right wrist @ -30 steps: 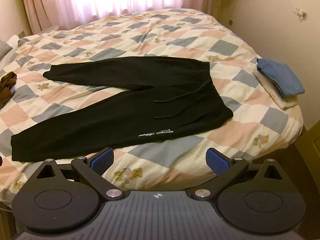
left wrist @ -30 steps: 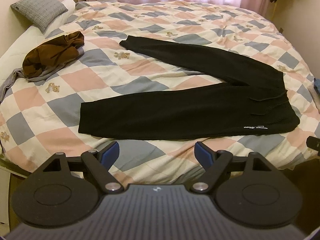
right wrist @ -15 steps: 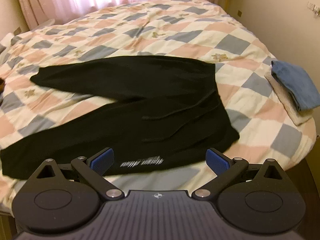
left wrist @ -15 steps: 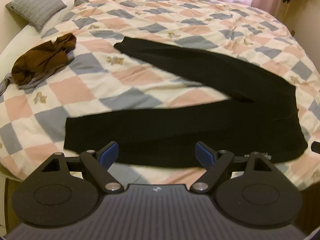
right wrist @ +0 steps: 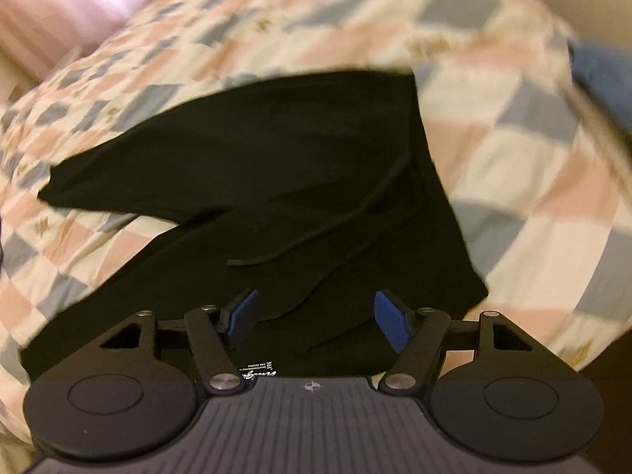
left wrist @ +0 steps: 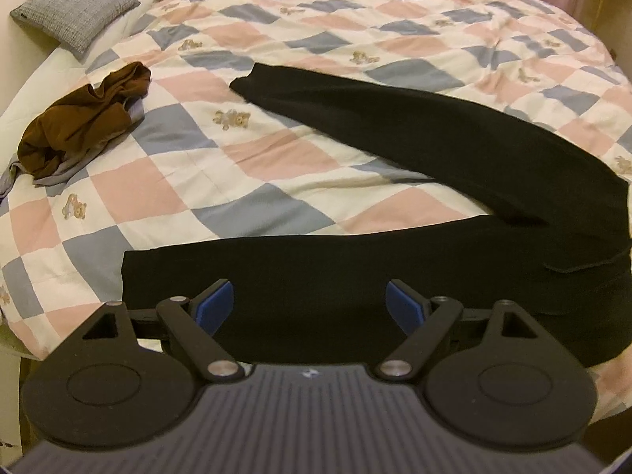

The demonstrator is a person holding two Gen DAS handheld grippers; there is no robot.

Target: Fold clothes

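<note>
black trousers [left wrist: 395, 284] flat on quilt [left wrist: 276, 158] | left gripper [left wrist: 308, 308] released | right gripper [right wrist: 316, 322] released

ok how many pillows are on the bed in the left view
1: a grey woven square pillow at the far left corner of the checked quilt, beyond the crumpled brown garment. More may lie outside the picture.

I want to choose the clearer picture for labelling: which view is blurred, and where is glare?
Left wrist view: mostly sharp, the trousers and quilt have clean edges. Right wrist view: motion blur smears the quilt and trousers; window glare washes out its top left corner.
</note>
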